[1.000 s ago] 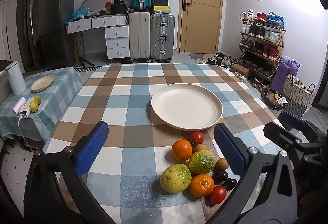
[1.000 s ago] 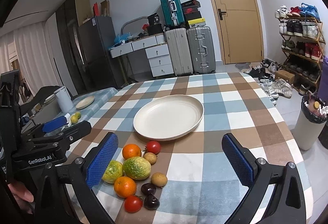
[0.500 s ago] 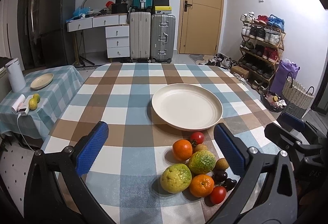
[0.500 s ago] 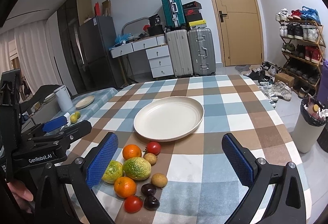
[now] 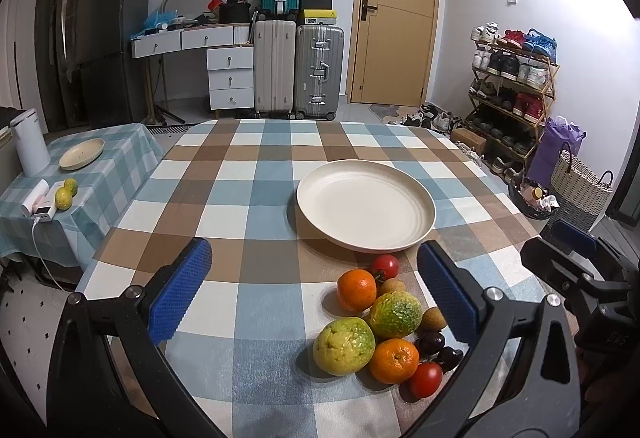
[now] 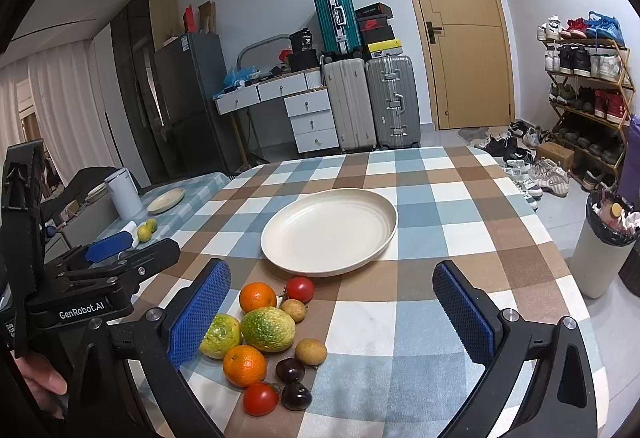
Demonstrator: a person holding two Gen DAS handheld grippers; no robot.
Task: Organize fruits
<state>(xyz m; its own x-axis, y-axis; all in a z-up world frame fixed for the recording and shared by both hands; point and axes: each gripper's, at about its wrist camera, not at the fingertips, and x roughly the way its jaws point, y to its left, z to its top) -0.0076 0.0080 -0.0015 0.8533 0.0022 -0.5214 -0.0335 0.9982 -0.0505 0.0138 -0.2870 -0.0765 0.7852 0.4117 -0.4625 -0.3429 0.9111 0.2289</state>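
Observation:
A pile of fruit lies on the checked tablecloth near the front edge: two oranges point(image 5: 357, 289) point(image 6: 257, 296), two green-yellow citrus fruits point(image 5: 344, 346) point(image 6: 267, 329), two tomatoes point(image 5: 386, 266) point(image 6: 261, 398), small brown fruits point(image 6: 311, 351) and dark plums point(image 6: 290, 370). An empty cream plate point(image 5: 365, 210) point(image 6: 329, 230) sits just beyond the pile. My left gripper point(image 5: 316, 292) is open and empty, above the table left of the pile. My right gripper point(image 6: 332, 314) is open and empty, over the pile's right side.
A side table point(image 5: 116, 157) at the left holds a small plate point(image 5: 81, 153), a white jug point(image 5: 29, 146) and two limes point(image 5: 66, 193). Suitcases point(image 5: 298, 71), drawers, a door and a shoe rack point(image 5: 512, 85) stand behind. A bin point(image 6: 604, 242) stands right of the table.
Both views have tilted slightly, so the room sits a little lower in frame. The fruit and plate have not moved, and both grippers stay open.

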